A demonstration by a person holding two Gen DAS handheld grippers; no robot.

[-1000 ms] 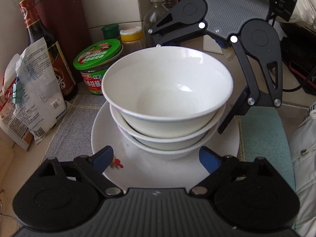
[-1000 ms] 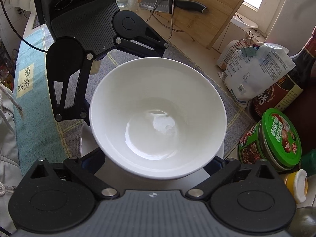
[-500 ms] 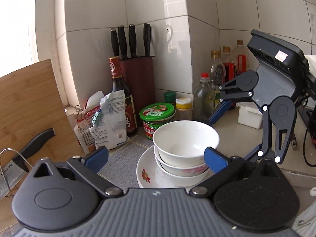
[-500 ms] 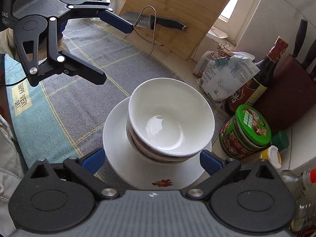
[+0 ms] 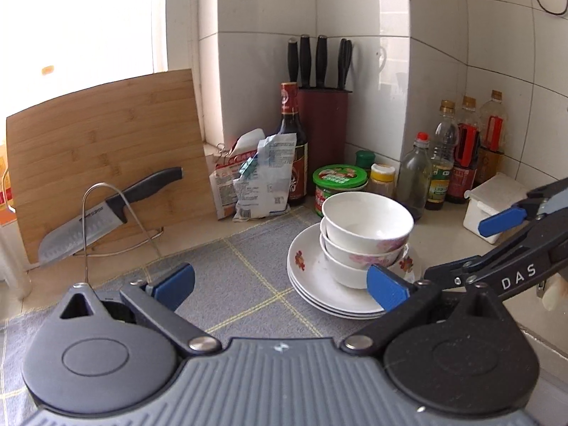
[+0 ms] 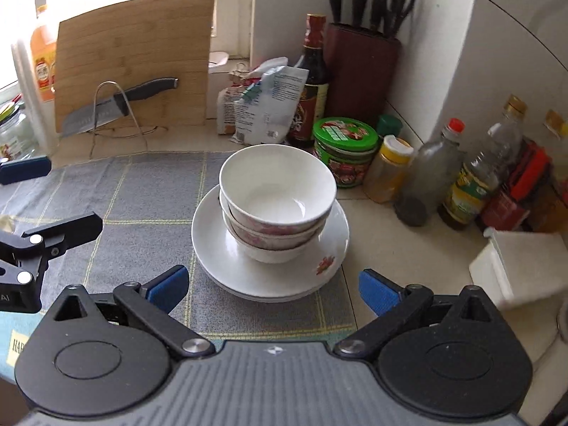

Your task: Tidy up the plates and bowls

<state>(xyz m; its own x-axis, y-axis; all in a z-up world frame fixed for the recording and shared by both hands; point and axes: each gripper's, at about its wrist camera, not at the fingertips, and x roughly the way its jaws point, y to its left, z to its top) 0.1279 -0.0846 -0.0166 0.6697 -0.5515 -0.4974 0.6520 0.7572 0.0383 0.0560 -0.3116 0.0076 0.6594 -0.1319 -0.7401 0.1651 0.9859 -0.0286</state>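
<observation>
White bowls [image 6: 277, 191] (pink flowers), grey mat [image 6: 142, 191]

Bamboo cutting board [image 5: 106, 149], kitchen knife [image 5: 106, 213], knife block [image 5: 325, 135], green-lidded jar [image 6: 344, 149], grey mat [image 6: 142, 191]

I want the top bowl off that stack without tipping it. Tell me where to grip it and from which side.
Grip the top bowl by its rim, one finger inside and one outside, coming from above on the near side. It nests deep in the bowls below, so only its rim and upper wall show; its open mouth faces up. The right gripper is open and nearest.
</observation>
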